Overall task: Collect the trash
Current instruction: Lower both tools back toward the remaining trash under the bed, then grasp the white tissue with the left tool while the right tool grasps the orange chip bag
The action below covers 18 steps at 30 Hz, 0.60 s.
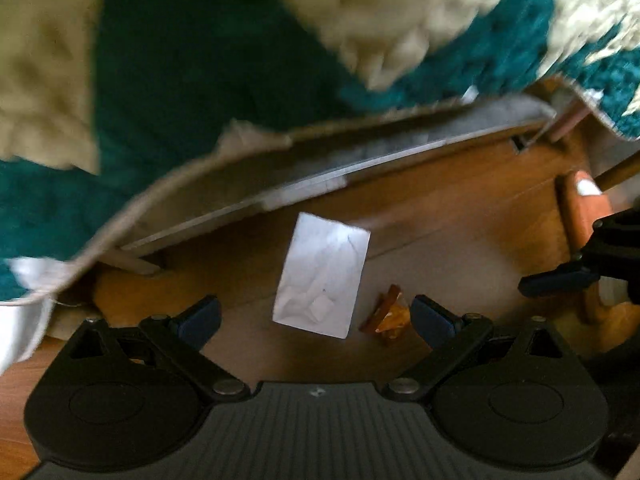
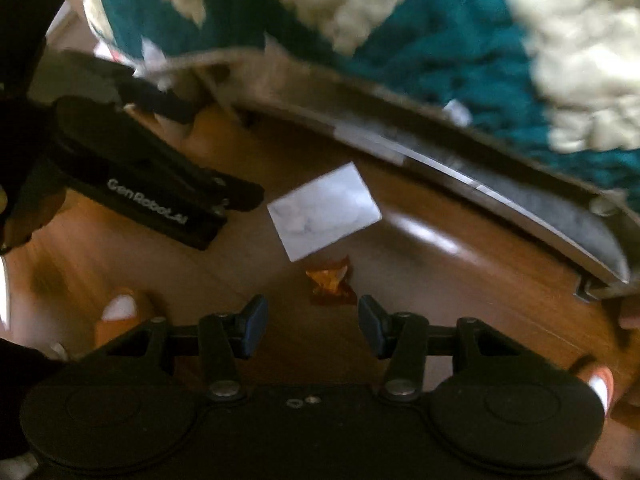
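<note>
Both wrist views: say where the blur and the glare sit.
Left wrist view: blanket smeared, white paper fairly crisp, left claw sharp. Right wrist view: blur throughout, paper soft, a bright glare streak on the wood floor.

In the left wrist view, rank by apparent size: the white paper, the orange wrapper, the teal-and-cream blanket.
1. Blanket, fills the upper frame.
2. Paper, flat on the floor.
3. Wrapper, smallest, partly hidden behind a fingertip.
Fisheye blur makes edges rough, but the order is clear.
</note>
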Available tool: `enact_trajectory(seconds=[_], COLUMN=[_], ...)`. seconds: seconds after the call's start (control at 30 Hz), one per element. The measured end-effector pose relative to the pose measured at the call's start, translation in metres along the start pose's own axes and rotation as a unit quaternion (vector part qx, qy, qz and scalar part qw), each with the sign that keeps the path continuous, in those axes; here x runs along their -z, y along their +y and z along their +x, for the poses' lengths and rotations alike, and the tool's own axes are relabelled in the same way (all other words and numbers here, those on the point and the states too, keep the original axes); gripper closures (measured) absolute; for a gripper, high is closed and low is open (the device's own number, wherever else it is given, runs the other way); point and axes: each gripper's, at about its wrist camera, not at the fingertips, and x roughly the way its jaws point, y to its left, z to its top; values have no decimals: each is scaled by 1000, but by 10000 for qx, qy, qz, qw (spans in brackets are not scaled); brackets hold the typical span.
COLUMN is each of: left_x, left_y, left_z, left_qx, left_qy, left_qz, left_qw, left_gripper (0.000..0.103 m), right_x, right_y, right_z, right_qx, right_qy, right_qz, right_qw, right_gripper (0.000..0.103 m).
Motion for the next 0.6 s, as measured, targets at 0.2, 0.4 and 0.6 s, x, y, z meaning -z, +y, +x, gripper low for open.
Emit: enact_trajectory(seconds=[0.2, 0.4, 0.6], left_x=[2, 6, 7], left_y=[7, 13, 9], left_z=[65, 116, 137], left_qx=[71, 88, 9], left_qy=[270, 499, 467], left_qz=[-158, -322, -80], left_qw=[9995, 9982, 9989], left_gripper=[2, 2, 2], right_x=[-1, 4, 8], right_y=[1, 6, 7], right_z=[60, 104, 124], right_qx=[140, 279, 355], right_qy=[174, 316, 323], right_qz=[-420, -687, -873], right_qw=[9989, 9967, 9950], right_gripper=[53, 53, 54])
